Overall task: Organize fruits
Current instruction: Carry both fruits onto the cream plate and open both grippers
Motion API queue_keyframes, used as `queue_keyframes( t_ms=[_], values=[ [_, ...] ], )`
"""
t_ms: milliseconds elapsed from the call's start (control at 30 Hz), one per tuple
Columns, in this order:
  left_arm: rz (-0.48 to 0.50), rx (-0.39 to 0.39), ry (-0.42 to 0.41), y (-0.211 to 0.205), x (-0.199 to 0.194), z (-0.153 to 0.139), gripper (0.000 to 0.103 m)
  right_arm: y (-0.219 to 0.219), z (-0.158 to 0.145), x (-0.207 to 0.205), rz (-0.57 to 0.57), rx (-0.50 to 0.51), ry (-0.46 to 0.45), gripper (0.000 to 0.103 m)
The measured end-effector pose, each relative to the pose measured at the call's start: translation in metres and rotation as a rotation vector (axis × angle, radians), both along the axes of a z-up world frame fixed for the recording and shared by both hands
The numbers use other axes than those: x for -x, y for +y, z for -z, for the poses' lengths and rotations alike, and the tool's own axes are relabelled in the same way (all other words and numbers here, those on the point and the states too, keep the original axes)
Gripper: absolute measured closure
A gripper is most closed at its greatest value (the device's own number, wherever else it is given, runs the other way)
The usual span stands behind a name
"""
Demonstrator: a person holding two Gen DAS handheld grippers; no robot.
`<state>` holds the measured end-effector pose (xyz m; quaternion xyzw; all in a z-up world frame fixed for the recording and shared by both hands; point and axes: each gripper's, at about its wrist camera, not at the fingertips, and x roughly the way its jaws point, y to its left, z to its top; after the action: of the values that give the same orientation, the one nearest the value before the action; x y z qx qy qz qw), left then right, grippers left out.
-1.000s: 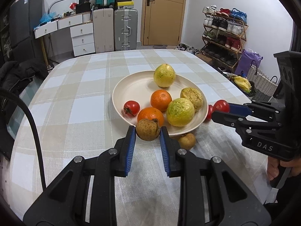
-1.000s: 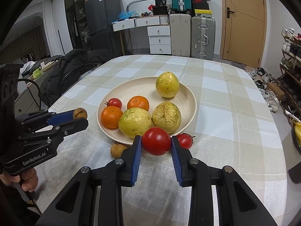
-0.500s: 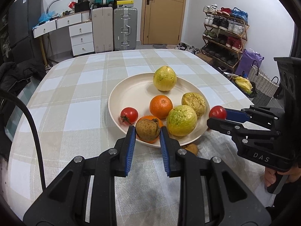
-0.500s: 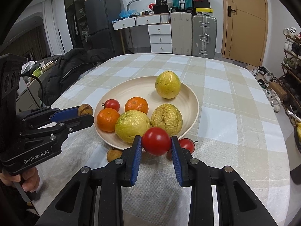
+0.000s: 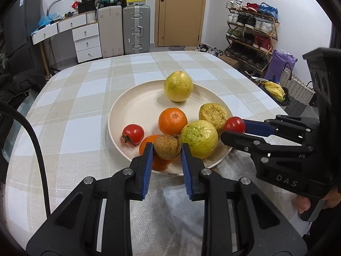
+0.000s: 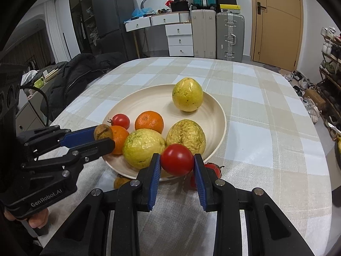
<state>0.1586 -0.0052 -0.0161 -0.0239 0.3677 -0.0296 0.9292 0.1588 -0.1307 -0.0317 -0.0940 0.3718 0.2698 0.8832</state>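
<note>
— Between my left gripper's [image 5: 166, 149] blue pads sits the small brown fruit [image 5: 166, 146], pinched at the tips with the jaws nearly closed. My right gripper [image 6: 177, 163] has the red tomato [image 6: 177, 159] clamped the same way, jaws drawn in tight on it.

— And where are they relative to the plate?

— Both hang just over the near rim of the cream plate [image 5: 136, 111]. Straight ahead of my left tips is an orange [image 5: 149, 147], partly hidden behind the brown fruit. Ahead and to the right is a big yellow-green fruit [image 5: 199, 139]. Ahead of my right tips is that same fruit and a wrinkled yellow one [image 6: 185, 134].

— So what worries you?

— Crowding, mostly. The near edge is packed, so if I let go here, either piece would probably land on a rounded neighbour and roll back over the rim toward me.

— Anything already off the plate?

— Yes. Below my right fingers, a second tomato [image 6: 212, 168] lies on the tablecloth [image 6: 255, 98], and another small brown fruit [image 6: 120, 182] is tucked by the plate's edge. A dropped fruit could knock those further.

— The two tools?

— They sit near each other. Swinging either inward risks a bump, and a tomato squeezed this hard might split.
</note>
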Motion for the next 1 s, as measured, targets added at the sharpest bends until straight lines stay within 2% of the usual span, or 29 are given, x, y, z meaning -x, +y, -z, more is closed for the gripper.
queue_keyframes(
  t_ms=[500, 867, 1000],
  values=[
    [0.003, -0.056, -0.015, -0.005, -0.018, -0.002, 0.08, 0.007, 0.003, -0.017, 0.003, 0.015, 0.005, 0.071],
    [-0.002, -0.044, -0.006, 0.003, -0.033, -0.004, 0.08, 0.006, -0.001, -0.015, 0.007, 0.002, 0.012, 0.071],
    [0.0, -0.03, -0.007, 0.004, -0.031, -0.005, 0.079, 0.004, -0.008, -0.01, 0.003, -0.008, -0.002, 0.064]
  ],
)
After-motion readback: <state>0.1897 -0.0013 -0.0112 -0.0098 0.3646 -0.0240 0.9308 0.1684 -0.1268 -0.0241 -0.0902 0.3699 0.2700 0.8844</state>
